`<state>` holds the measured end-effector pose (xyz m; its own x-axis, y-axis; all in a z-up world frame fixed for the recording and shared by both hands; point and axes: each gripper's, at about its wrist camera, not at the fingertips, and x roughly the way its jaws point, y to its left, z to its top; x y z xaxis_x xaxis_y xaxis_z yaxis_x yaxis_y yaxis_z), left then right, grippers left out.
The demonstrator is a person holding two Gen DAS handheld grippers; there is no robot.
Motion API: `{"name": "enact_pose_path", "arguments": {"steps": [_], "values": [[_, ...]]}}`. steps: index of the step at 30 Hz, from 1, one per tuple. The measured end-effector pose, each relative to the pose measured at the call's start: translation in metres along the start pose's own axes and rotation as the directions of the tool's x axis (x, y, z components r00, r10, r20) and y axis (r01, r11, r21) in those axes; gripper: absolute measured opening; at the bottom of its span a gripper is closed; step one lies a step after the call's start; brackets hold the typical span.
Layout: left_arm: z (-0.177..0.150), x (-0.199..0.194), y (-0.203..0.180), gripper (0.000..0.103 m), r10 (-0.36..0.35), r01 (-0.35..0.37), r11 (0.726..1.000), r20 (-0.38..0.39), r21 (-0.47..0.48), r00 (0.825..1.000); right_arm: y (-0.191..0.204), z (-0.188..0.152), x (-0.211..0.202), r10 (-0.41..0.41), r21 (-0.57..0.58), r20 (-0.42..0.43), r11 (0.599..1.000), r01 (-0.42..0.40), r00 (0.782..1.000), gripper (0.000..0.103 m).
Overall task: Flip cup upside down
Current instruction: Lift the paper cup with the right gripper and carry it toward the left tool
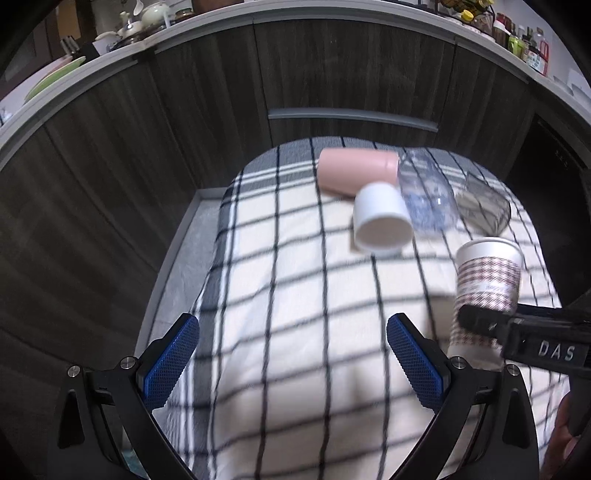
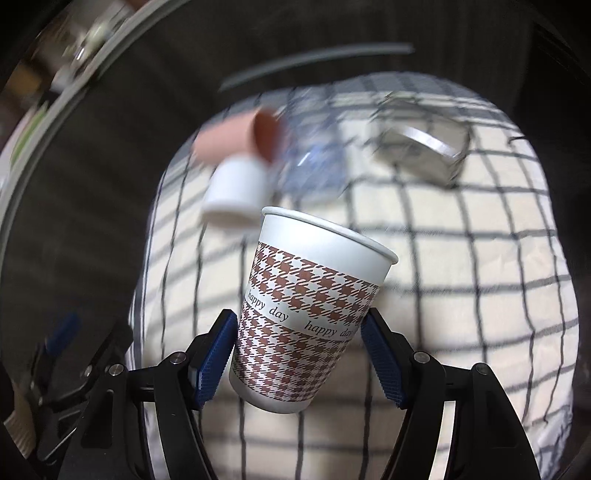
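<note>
Jaws of the right gripper (image 2: 297,350) clamped the cup (image 2: 306,314) between them, rim tilted away; the left gripper (image 1: 291,358) gaped, holding nothing.

A cream cloth with a dark grid check (image 1: 295,295) covers the near surface, its far end banded in grey stripes. Beyond it stands a run of dark wood-grain cabinet fronts (image 1: 207,96) with a long grey bar handle (image 1: 351,117). A pale grey countertop edge (image 1: 332,13) curves above them, crowded with bottles (image 1: 517,35) at far right and white crockery (image 1: 147,18) at far left.
</note>
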<state>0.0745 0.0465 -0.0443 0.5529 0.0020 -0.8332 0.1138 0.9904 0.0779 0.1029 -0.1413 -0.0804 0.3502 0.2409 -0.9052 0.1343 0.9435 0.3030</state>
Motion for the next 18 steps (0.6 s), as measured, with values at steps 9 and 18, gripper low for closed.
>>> {"name": "enact_pose_path", "arguments": {"steps": [9,18], "values": [[-0.059,-0.009,0.036,0.103,0.037,-0.041,0.996,-0.054,-0.079,0.998,0.047,-0.056,0.024,-0.021,-0.164,-0.182,0.986,-0.010,0.983,0.069],[-0.087,0.000,0.048,0.103,0.047,-0.058,0.992,-0.102,-0.115,0.994,0.059,-0.072,0.049,-0.088,-0.223,-0.233,0.974,0.035,0.968,0.069]]}}
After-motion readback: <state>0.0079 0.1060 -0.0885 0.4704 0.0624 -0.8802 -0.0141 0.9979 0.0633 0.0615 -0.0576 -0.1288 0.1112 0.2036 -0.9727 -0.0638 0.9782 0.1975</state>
